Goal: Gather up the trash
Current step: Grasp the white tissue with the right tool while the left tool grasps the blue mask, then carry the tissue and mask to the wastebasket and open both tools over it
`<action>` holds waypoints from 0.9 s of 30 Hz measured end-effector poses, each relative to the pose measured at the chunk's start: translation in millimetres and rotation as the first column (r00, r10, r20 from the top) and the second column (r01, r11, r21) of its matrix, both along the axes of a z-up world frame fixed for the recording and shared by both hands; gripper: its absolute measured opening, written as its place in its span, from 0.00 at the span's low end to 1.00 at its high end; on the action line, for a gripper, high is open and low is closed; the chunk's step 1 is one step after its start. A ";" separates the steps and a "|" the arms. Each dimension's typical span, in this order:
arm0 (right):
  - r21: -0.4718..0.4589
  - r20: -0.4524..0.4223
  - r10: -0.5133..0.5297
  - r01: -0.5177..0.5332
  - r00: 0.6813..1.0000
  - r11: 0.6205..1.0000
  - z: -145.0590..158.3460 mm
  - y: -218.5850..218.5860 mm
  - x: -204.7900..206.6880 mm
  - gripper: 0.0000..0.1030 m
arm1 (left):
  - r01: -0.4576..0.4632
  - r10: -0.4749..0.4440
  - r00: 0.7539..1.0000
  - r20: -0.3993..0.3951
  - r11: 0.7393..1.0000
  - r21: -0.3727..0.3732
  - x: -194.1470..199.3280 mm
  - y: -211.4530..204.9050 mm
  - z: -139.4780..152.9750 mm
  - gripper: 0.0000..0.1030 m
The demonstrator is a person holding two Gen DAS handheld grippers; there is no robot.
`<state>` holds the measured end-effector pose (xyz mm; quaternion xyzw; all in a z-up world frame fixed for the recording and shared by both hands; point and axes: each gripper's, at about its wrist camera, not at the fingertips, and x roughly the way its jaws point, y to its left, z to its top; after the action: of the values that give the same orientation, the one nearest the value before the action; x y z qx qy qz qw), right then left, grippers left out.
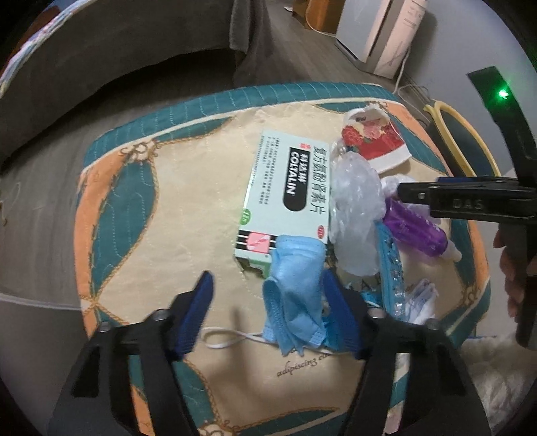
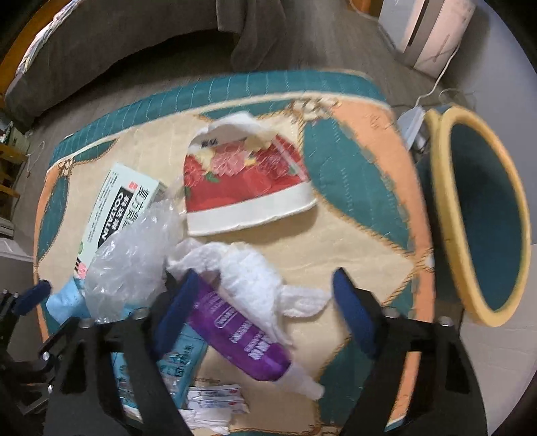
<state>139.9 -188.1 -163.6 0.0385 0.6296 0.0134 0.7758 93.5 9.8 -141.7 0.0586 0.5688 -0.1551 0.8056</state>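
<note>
Though crumpled, blue face mask [image 1: 292,295]

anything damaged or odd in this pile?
Yes: the red floral paper cup beyond the pile lies flattened, its top edge torn ragged. The COLTALIN box has a ripped corner by the crumpled blue mask.

We are in a home, most likely a living room or bedroom. Our landmark is the quilted cushion [image 1: 188,208] with its teal, orange and cream chain pattern, which carries household litter: a Coltalin medicine box [image 1: 285,194], a blue face mask [image 1: 292,302] and a torn red floral paper cup [image 2: 248,187]. Beyond the cushion lies grey wood-look flooring [image 1: 295,43] with a grey sofa-like seat [image 1: 117,47]. To its far right stands a white appliance [image 2: 433,30], and just right of the cushion, a yellow-rimmed bin [image 2: 480,214].
</note>
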 end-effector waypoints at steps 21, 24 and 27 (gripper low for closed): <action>0.015 0.193 0.014 -0.017 0.981 1.000 84.5 -17.6 -19.5 0.26 | 0.057 -0.047 0.957 0.286 0.998 -0.026 -5.8 -14.1 79.3 0.14; 0.041 0.234 -0.001 -0.009 0.972 0.999 111.1 -34.0 -22.9 0.26 | 0.057 -0.048 0.936 0.349 0.998 -0.015 -4.2 -15.0 97.2 0.14; 0.031 0.273 0.008 -0.017 0.962 0.999 131.8 -46.3 -26.3 0.26 | 0.062 -0.049 0.919 0.391 0.998 -0.020 -3.0 -18.2 110.6 0.14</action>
<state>113.6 -234.5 -31.8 0.0453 0.5167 0.0341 0.8543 90.5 -8.5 -31.1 0.0917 0.3926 -0.1721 0.8988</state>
